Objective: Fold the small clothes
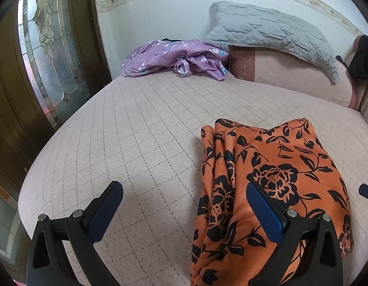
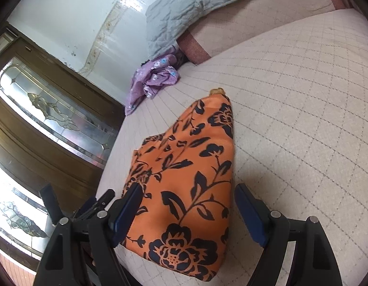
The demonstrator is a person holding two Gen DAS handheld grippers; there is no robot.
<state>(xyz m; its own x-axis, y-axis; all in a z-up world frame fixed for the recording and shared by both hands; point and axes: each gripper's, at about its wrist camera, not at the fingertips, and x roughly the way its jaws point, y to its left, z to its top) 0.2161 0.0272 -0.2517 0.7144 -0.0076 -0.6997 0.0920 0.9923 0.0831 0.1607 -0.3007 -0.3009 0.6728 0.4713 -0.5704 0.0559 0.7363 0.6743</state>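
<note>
Right-wrist view shows the right gripper (image 2: pixel 187 211) released, straddling the near end of the orange floral garment (image 2: pixel 184 178) on the quilted bed cover (image 2: pixel 303 119), while the left gripper (image 1: pixel 184 214) gapes empty beside it; pinching matched corners would likely keep the fold square.

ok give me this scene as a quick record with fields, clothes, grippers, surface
surface: quilted pink bed cover
near garment: orange cloth with black flowers, folded, lying flat
far garment: purple flowered cloth, crumpled by the wall
pillow: grey pillow on the pink bolster
left gripper: open, empty
right gripper: open, astride the orange cloth, not gripping
</note>
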